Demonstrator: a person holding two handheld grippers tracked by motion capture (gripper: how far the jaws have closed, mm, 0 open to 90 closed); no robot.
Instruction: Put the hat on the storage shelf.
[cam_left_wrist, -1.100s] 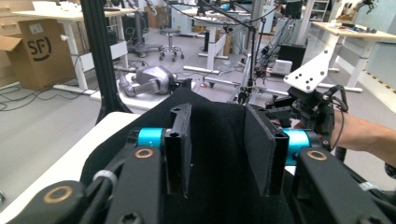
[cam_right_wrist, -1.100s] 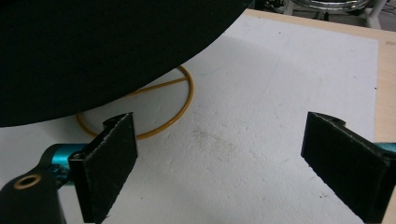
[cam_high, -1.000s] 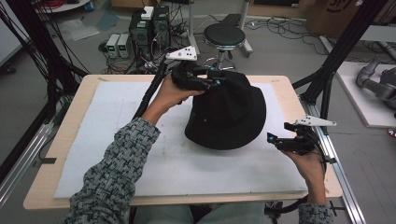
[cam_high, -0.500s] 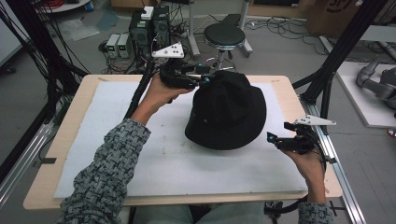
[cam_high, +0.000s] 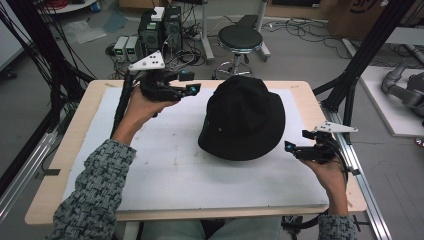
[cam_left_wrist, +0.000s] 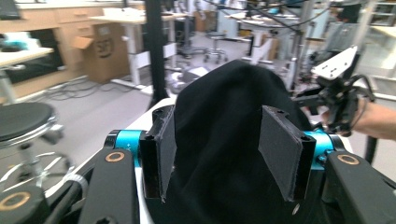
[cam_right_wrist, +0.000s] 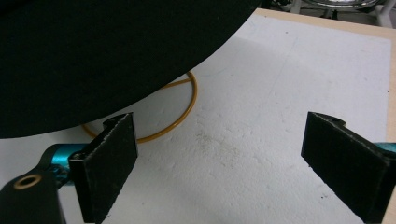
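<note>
A black brimmed hat (cam_high: 242, 117) stands on the white mat (cam_high: 165, 165), right of the table's middle. In the right gripper view the hat (cam_right_wrist: 93, 56) rests on a yellow wire ring stand (cam_right_wrist: 187, 107). My left gripper (cam_high: 192, 89) hovers just left of the hat's crown and is open. In the left gripper view its pads (cam_left_wrist: 220, 114) frame the hat (cam_left_wrist: 233, 79) without touching it. My right gripper (cam_high: 289, 147) is open low beside the brim's right edge, and nothing lies between its pads (cam_right_wrist: 222, 130).
The wooden table edge (cam_high: 320, 210) borders the mat. A black frame post (cam_high: 350, 85) rises at the right rear corner. Behind the table are a round stool (cam_high: 240, 37) and electronics boxes (cam_high: 160, 25) on the floor.
My left gripper has come off the hat's crown and moved left, away from it. The hat stays in place. The right gripper has barely moved.
</note>
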